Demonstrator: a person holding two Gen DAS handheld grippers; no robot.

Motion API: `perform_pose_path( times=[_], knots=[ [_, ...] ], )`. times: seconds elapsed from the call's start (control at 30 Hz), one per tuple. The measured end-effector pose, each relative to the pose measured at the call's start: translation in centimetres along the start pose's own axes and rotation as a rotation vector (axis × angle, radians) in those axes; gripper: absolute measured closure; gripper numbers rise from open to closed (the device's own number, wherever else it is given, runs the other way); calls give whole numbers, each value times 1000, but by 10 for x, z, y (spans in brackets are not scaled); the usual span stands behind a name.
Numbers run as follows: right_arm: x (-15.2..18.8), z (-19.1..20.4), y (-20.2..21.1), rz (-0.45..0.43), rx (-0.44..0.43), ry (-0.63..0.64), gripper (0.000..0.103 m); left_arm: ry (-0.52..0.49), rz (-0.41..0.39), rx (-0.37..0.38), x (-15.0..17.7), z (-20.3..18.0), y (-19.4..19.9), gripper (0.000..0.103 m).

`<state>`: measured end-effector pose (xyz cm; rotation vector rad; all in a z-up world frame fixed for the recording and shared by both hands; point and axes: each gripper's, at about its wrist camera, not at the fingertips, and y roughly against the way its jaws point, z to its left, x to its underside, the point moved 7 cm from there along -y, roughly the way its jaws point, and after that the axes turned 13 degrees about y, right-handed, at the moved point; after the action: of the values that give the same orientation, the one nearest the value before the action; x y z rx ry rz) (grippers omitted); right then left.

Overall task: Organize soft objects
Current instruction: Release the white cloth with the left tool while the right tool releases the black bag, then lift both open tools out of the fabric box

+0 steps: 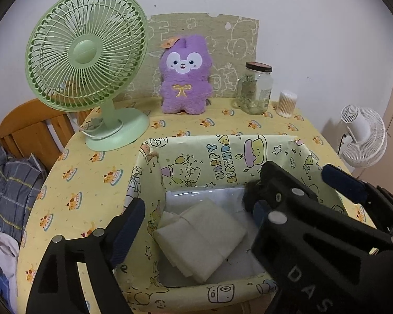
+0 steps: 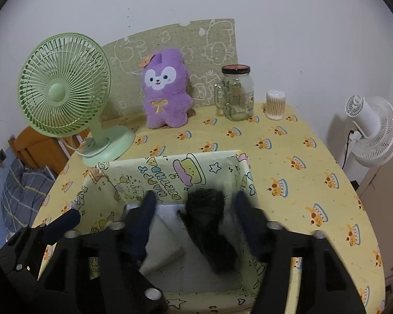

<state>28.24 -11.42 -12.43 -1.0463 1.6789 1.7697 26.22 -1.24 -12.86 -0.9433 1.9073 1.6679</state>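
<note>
A yellow-green box [image 1: 186, 141] [image 2: 170, 159] printed with "Happy Birthday" cartoons stands open on the table. A folded cream cloth [image 1: 201, 238] [image 2: 162, 251] lies flat inside it on a white lining. My left gripper [image 1: 194, 217] hovers over the box's left half, open, with the cloth below its fingers and untouched. My right gripper [image 2: 196, 221] [image 1: 305, 179] is over the right half, also open. A black fuzzy item [image 2: 209, 225] [image 1: 250, 196] sits between its blurred fingers with a gap on each side. A purple plush [image 1: 184, 76] [image 2: 166, 91] stands at the back.
A green desk fan [image 1: 86, 60] [image 2: 63, 91] stands at the back left. A glass jar [image 1: 255, 89] [image 2: 235, 94] and a tub of cotton swabs [image 1: 287, 103] [image 2: 275, 104] stand at the back right. The yellow tablecloth [image 1: 73, 183] [image 2: 301, 157] curves off at both sides. A white fan [image 2: 374, 133] stands beyond the right edge.
</note>
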Motion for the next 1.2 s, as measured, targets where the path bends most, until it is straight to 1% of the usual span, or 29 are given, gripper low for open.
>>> perform_pose_path(
  times=[0.03,0.23,0.5,0.7,0.77,0.9,1.2],
  knots=[
    [-1,0,1,-2,4,3,22,0,-3,0,-1,0,0,15],
    [-3,1,10,-5,21,24,11,-9,-23,1,-3,-1,11,14],
    [-10,4,33,-47,26,38,6,-22,-66,11,-7,-3,34,5],
    [-14,5,52,-76,38,52,4,-30,-88,10,-8,-4,50,0],
    [-16,6,58,-86,38,58,4,-31,-105,16,-8,-5,57,0],
    [-19,7,71,-108,27,57,2,-32,-116,36,-8,-7,69,0],
    [-21,8,102,-149,49,75,2,-49,-149,53,-6,-11,94,0]
  ],
)
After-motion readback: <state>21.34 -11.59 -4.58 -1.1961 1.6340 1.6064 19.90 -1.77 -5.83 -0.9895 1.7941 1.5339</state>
